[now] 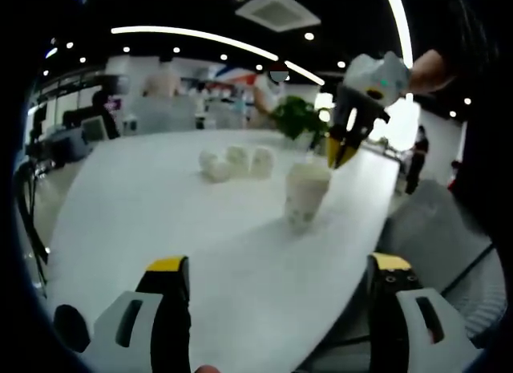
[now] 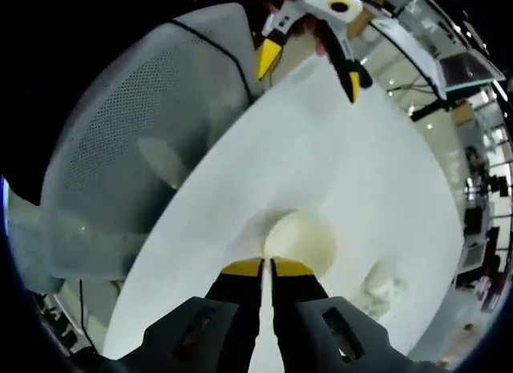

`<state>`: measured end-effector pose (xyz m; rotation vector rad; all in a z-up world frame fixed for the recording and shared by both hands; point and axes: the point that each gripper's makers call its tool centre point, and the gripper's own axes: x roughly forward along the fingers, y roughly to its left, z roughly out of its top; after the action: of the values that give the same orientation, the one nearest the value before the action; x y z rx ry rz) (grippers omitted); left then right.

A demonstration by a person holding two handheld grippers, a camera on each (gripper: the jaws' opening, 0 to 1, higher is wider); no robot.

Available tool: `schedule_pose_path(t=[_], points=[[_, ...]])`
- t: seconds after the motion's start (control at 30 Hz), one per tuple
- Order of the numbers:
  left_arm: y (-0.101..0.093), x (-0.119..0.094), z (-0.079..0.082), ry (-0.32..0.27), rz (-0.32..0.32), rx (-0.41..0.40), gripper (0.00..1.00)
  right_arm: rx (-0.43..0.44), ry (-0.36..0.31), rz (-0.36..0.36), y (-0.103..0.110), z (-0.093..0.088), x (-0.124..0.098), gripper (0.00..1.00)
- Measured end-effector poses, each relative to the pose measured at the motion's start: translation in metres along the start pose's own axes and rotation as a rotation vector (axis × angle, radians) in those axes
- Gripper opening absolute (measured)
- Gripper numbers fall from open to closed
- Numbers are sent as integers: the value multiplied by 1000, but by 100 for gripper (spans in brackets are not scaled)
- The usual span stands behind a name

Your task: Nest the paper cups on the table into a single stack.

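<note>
Upright paper cup (image 1: 307, 193), right of centre in the left gripper view, standing on the white table (image 1: 160, 220); it may already be a stack, though the layers cannot be told apart. In the right gripper view its open mouth (image 2: 298, 243) lies at lower centre, directly ahead of the right gripper (image 2: 265, 267), whose jaws are closed together on nothing, tips just above the rim. The same gripper (image 1: 343, 152) hangs above and to the right of the cup in the left gripper view. Loose paper cups (image 1: 236, 163) lie in a cluster at upper centre, well apart from the upright one. Left gripper (image 1: 276, 269), jaws wide apart and empty, frames the lower edge; it reappears at the top of the right gripper view (image 2: 309, 56). Step judged in hand: between placements. Next move calls for fetching one loose cup and seating it squarely in the upright one
</note>
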<state>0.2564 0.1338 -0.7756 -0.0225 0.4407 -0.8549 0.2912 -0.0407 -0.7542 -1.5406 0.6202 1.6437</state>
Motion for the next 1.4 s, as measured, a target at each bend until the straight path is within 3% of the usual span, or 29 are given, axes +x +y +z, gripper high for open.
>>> schedule_pose_path(t=[0.53,0.67,0.83,1.13,1.27,1.4], points=[[2,-1,-2,-1,10,-7,90,28,-22,-7,-1,1,-3,0],[1,-2,-2,-2,11,-7,90,145,-97,-48,-6,5,-14,1],[1,-2,-2,-2,8,-5,90,160,-93,-64,-4,-3,-21,1],[3,1,5,-9,2,9,90,314,-149,-111,3,-6,-27,4],[4,1,7,-7,3,16,90,352,-130,-156,6,-19,-29,6],[4,0,7,-7,0,17,90,483,-165,-226,3,-31,-36,9]])
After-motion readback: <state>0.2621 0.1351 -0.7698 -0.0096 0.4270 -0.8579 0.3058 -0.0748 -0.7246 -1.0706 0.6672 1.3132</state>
